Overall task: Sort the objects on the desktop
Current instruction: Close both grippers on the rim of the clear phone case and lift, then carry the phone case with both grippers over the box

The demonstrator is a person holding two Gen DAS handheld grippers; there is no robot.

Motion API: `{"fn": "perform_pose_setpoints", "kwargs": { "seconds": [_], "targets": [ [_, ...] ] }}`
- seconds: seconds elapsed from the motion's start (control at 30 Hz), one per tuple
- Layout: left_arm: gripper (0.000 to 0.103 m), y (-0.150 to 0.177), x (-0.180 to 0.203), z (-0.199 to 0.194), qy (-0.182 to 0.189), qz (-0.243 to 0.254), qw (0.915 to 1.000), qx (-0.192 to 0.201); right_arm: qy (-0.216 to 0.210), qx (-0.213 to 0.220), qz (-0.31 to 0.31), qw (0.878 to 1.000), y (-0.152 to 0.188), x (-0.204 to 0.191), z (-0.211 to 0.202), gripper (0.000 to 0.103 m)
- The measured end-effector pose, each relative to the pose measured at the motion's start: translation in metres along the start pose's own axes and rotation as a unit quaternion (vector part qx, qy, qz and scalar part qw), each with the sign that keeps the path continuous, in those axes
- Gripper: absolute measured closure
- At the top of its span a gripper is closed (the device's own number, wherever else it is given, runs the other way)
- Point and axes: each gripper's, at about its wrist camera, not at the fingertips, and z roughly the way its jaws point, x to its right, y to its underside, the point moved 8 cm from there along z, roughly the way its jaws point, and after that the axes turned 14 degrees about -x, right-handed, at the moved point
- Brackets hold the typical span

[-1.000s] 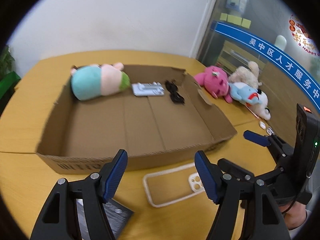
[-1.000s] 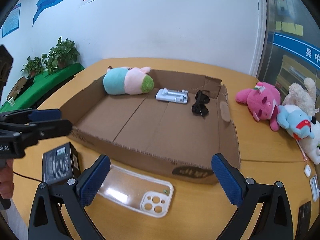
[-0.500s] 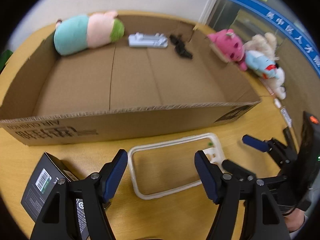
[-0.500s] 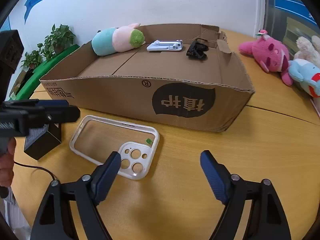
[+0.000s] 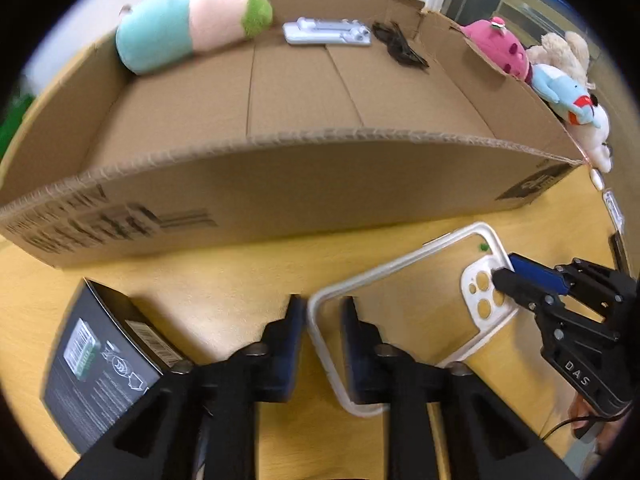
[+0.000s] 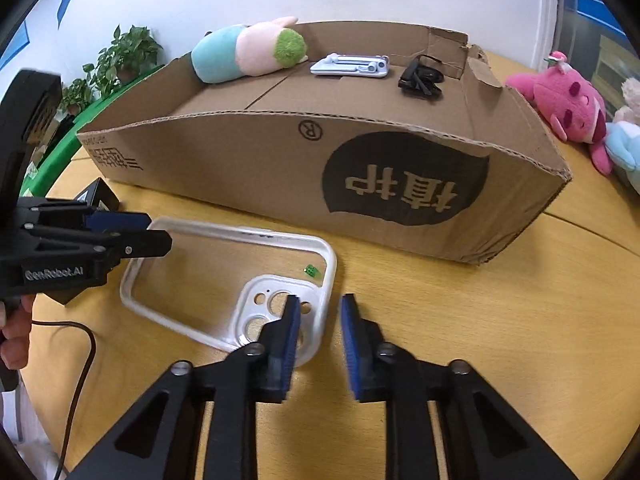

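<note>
A clear white-rimmed phone case (image 5: 404,280) lies on the wooden table in front of a shallow cardboard box (image 5: 280,184). My left gripper (image 5: 323,320) has its jaws narrowed around the case's near corner rim. My right gripper (image 6: 318,324) has its jaws narrowed around the rim at the case's (image 6: 224,276) camera end; it also shows in the left wrist view (image 5: 516,276). In neither view can I tell whether the pads touch the rim. The box (image 6: 320,176) holds a plush toy (image 5: 192,28), a white stand (image 5: 326,34) and black sunglasses (image 5: 400,46).
A black product box (image 5: 104,368) lies left of the left gripper. Pink (image 6: 560,104) and blue (image 5: 564,94) plush toys lie on the table right of the cardboard box. Green plants (image 6: 116,60) stand at the far left.
Both grippers dropped low to the table and narrowed their jaws from wide open around opposite ends of the phone case.
</note>
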Motion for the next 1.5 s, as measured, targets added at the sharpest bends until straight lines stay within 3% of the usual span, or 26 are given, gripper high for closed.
{"fn": "perform_pose_setpoints", "kwargs": {
  "seconds": [0.27,0.43,0.6,0.8,1.07,1.27,1.5],
  "targets": [
    [0.092,0.0,0.001,-0.003,0.017,-0.005,0.9997,0.017,-0.009,0.011,0.018,1.0,0.007,0.008,-0.01,0.095],
    [0.091,-0.012,0.003,-0.033,0.026,-0.007,0.9978,0.061,-0.013,0.055,0.03,0.998,0.002,0.009,-0.042,0.095],
    [0.092,-0.033,-0.003,-0.085,0.049,-0.009,0.9917,0.119,0.012,0.118,0.005,0.993,-0.025,-0.004,-0.097,0.095],
    [0.092,-0.074,-0.019,-0.161,0.04,0.0,0.9792,0.199,0.03,0.184,-0.016,0.982,-0.073,-0.021,-0.151,0.095],
    [0.092,-0.133,-0.061,-0.235,0.004,0.01,0.965,0.262,0.008,0.214,-0.032,0.976,-0.154,-0.044,-0.174,0.093],
    [0.092,-0.17,-0.108,-0.228,-0.002,-0.007,0.9709,0.239,-0.022,0.185,-0.041,0.982,-0.211,-0.065,-0.146,0.092],
    [0.092,-0.201,-0.162,-0.158,-0.023,-0.03,0.9859,0.163,-0.058,0.1,-0.037,0.993,-0.257,-0.076,-0.068,0.092]
  ]
}}
